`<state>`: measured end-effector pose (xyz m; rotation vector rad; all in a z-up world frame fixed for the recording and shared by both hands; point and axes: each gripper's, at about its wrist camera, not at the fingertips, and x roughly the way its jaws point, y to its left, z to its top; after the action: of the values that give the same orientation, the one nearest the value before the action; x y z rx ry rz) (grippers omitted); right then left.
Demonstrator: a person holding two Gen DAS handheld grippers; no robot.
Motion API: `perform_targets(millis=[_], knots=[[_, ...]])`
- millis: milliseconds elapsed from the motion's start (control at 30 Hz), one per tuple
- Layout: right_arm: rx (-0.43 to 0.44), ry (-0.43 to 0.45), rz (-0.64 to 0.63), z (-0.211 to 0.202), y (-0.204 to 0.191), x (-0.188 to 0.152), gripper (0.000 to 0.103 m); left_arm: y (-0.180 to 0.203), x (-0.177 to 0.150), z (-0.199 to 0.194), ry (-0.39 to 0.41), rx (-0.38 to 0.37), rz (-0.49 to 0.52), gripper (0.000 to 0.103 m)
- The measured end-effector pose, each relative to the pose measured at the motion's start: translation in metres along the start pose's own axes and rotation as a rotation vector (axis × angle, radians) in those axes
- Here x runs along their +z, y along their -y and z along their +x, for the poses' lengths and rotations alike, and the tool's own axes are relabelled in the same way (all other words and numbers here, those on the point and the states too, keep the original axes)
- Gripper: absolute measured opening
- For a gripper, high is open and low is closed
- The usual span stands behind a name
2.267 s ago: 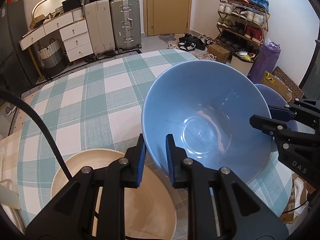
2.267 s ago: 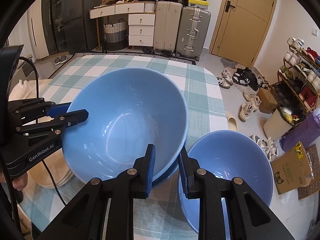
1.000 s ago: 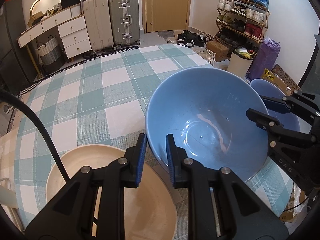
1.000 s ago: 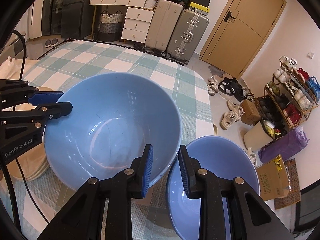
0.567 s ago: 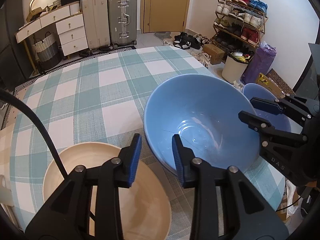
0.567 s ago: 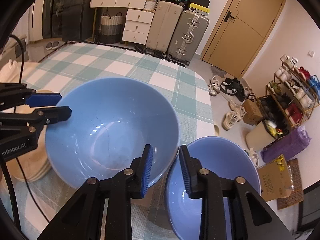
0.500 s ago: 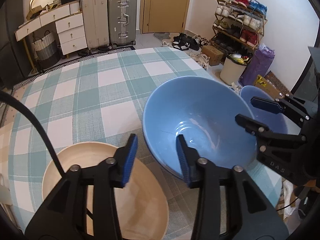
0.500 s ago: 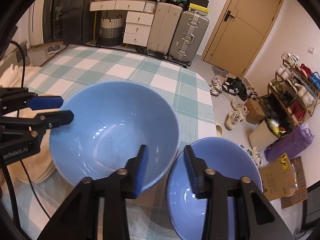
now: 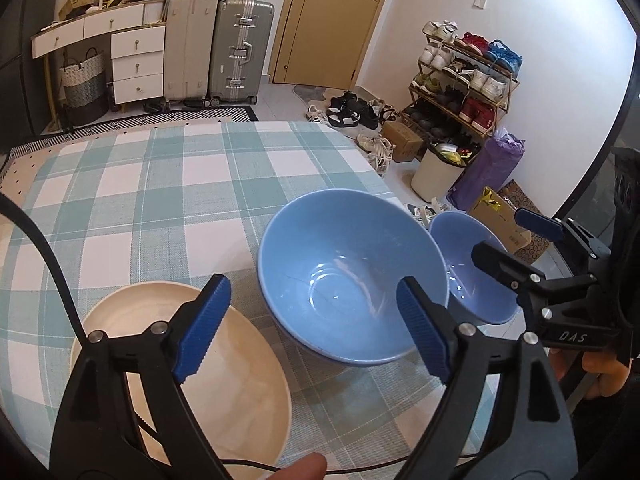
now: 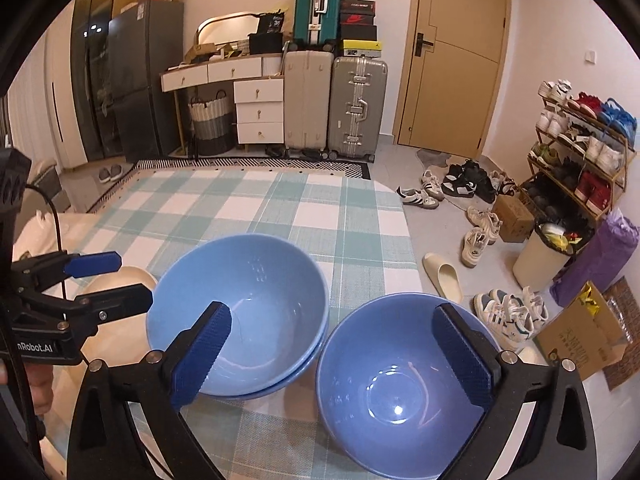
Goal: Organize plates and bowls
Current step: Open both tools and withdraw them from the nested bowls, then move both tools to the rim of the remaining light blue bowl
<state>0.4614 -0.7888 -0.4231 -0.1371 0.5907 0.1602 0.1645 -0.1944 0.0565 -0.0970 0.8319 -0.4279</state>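
Note:
A large blue bowl sits nested in another blue bowl on the checked tablecloth. To its right, near the table's edge, stands a single blue bowl. A beige dish lies to the left. My left gripper hangs above and just short of the nested bowl, jaws opening wide, nothing between the pads. My right gripper hovers over the gap between the two blue bowls, jaws also opening, gripping nothing. Each gripper shows in the other's view: right gripper, left gripper.
The table's right edge drops to a floor with shoes, a white bin and a cardboard box. A black cable crosses the left side. Suitcases and drawers stand beyond the table's far end.
Both grippers held the large blue bowl's rim; now both have let go, opened wide and drawn back and up. The bowl rests in the other blue bowl.

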Motion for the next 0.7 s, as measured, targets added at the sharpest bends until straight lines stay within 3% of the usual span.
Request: perform_targets(millis=[33,67,700], knots=[[0.001,0.003,0.005,-0.004,0.002,0.0,0.102,0.003,-0.001,-0.003,0.002,-0.003,0.003,0.099],[0.003,0.007,0.01,-0.008,0.005,-0.001,0.102,0.006,-0.003,-0.006,0.007,-0.009,0.002,0.1],[-0.049,0.036,0.057,-0.067,0.052,-0.027,0.102,0.069,-0.041,-0.009,-0.007,0.018,0.025,0.1]])
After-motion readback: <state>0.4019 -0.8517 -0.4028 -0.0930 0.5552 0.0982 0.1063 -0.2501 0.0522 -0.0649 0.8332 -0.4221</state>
